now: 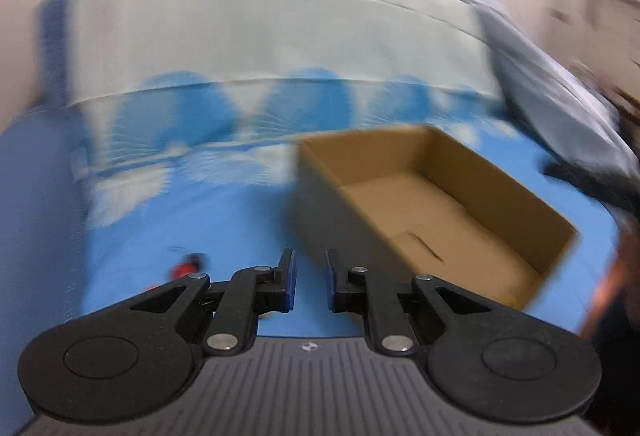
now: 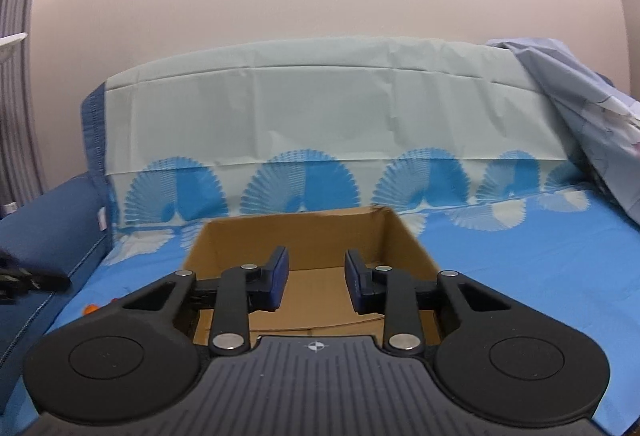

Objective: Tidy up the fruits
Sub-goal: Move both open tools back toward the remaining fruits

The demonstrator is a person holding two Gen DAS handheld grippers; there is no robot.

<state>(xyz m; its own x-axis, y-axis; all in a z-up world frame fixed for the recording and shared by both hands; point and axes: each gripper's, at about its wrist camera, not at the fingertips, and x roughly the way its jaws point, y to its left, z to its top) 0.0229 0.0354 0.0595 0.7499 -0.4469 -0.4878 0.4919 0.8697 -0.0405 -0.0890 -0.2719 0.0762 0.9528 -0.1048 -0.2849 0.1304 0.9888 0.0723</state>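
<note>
An open brown cardboard box [image 1: 436, 204] sits on the blue patterned cloth [image 1: 224, 220], and I see nothing inside it. In the left wrist view it lies ahead and to the right of my left gripper [image 1: 311, 276], which is open and empty over the cloth. A small red fruit [image 1: 185, 269] lies just left of the left fingers, partly hidden. My right gripper [image 2: 314, 276] is open and empty, held above the box [image 2: 304, 236]. A small orange fruit [image 2: 89, 309] shows at the left, on the cloth.
A cloth-covered sofa backrest [image 2: 320, 108] rises behind the box. A blue armrest [image 2: 44, 220] stands at the left. A pale crumpled sheet [image 2: 592, 108] hangs at the right. The left wrist view is blurred.
</note>
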